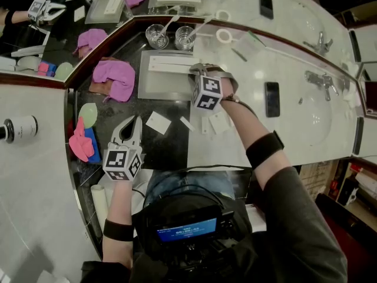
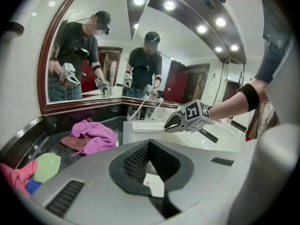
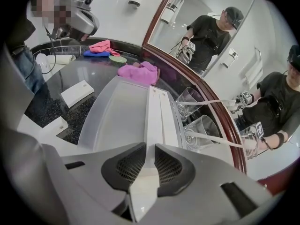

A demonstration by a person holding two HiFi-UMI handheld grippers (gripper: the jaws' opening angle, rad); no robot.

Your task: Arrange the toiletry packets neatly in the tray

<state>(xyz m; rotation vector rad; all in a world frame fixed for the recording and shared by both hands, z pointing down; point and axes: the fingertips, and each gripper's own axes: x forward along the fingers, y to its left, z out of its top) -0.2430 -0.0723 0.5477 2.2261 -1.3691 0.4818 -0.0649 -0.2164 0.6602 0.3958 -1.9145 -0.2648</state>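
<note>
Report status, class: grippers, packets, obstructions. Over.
Left gripper shut, empty. Right gripper shut on long packet in tray. Loose packets on counter. Glasses beyond tray, not blocking.

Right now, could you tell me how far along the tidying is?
Done: one long packet lies in the tray. In hand: the right tongs pinch a second long packet beside it. Remaining: small packets wait on the counter; left tongs are shut, empty.

counter (image 1: 168, 151): dark granite beside white marble | mirror (image 2: 112, 55): wood-framed | basin (image 1: 318, 118): white, chrome tap (image 1: 321, 81) | ceiling spots (image 2: 169, 5): lit
</note>
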